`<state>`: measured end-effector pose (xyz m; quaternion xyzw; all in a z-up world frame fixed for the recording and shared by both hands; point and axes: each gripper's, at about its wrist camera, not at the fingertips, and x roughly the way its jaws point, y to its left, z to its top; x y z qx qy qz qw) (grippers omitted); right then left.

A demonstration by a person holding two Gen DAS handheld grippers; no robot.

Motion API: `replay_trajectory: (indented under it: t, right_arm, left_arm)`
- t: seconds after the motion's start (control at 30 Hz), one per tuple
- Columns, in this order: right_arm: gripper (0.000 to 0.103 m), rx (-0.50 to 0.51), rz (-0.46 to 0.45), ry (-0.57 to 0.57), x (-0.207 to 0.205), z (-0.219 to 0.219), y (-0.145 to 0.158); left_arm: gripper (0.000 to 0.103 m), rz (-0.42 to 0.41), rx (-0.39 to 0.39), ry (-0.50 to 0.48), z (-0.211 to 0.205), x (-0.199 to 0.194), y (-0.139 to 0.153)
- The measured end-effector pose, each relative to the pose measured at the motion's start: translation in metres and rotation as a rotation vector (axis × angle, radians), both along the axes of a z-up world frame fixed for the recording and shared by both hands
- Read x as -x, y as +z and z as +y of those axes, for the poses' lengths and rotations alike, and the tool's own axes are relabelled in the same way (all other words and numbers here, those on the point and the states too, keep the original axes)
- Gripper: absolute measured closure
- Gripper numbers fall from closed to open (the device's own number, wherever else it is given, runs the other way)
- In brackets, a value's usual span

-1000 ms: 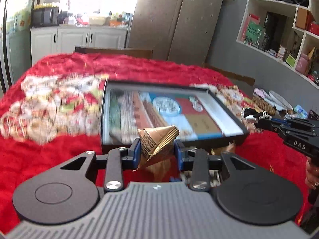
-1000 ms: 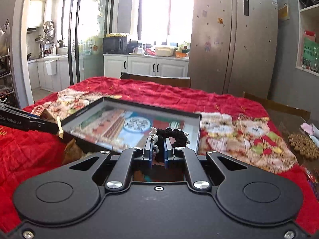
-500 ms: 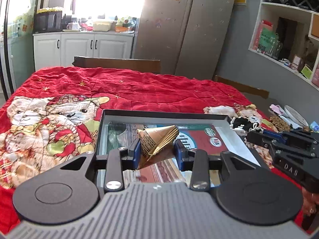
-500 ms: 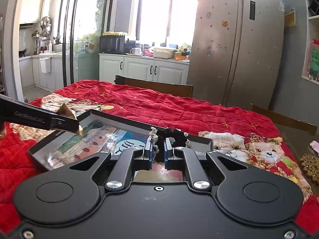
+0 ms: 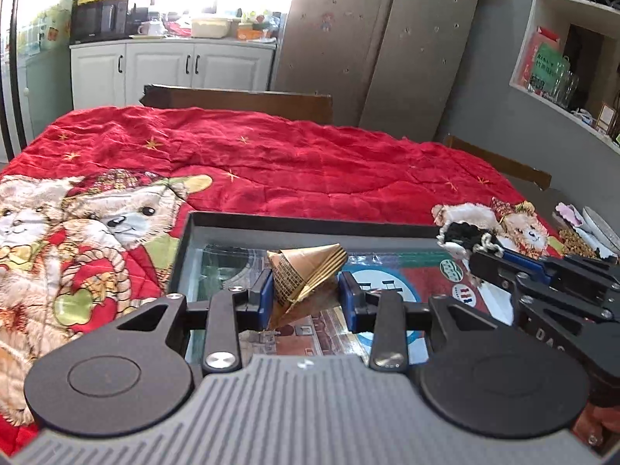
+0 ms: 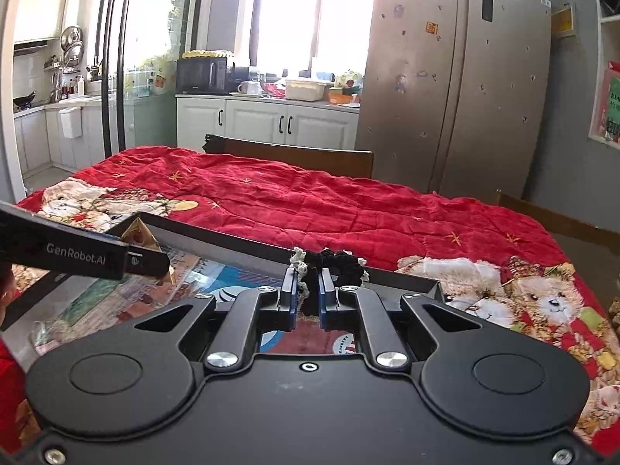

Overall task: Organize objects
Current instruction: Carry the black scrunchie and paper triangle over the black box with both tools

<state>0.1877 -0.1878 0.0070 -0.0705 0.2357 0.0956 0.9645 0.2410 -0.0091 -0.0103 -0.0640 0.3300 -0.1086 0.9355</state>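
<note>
My left gripper (image 5: pixel 306 294) is shut on a gold folded paper cone (image 5: pixel 306 271) and holds it above the black-rimmed tray (image 5: pixel 310 221), over its picture-printed floor. My right gripper (image 6: pixel 308 290) is shut on a black and white braided cord bundle (image 6: pixel 337 261) above the tray's far right rim (image 6: pixel 232 234). The right gripper with the bundle (image 5: pixel 465 238) also shows in the left wrist view (image 5: pixel 503 261). The left gripper (image 6: pixel 153 259) and the cone (image 6: pixel 139 234) show at the left of the right wrist view.
The tray lies on a red quilt with teddy bears (image 5: pixel 294 162). A dark wooden chair back (image 5: pixel 236 99) stands at the far edge. A plate and beads (image 5: pixel 581 232) lie at the right. A fridge (image 6: pixel 457 77), cabinets and wall shelves stand beyond.
Both grippers have moved forward over the tray, still holding their objects. The tray now lies right beneath them and the views look higher across the quilt.
</note>
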Motion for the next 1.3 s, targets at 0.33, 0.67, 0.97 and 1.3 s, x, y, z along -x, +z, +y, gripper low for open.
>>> replay_trajectory:
  t: [0.33,0.67,0.97,1.3]
  right_arm:
    - [0.093,-0.037,0.066,-0.004,-0.022,-0.006,-0.015]
    - [0.093,-0.007,0.139,0.001,-0.031,0.000,-0.025]
    - [0.092,0.008,0.159,0.019,-0.033,0.003,-0.027]
    - [0.091,0.004,0.170,0.024,-0.034,0.002,-0.028]
  left_arm:
    - [0.064,0.039,-0.029,-0.011,-0.006,-0.016,-0.020]
    - [0.063,0.063,-0.045,-0.015,-0.008,-0.021,-0.023]
    - [0.062,0.064,-0.058,-0.015,-0.010,-0.021,-0.024]
    - [0.049,0.061,-0.065,-0.012,-0.010,-0.020,-0.025]
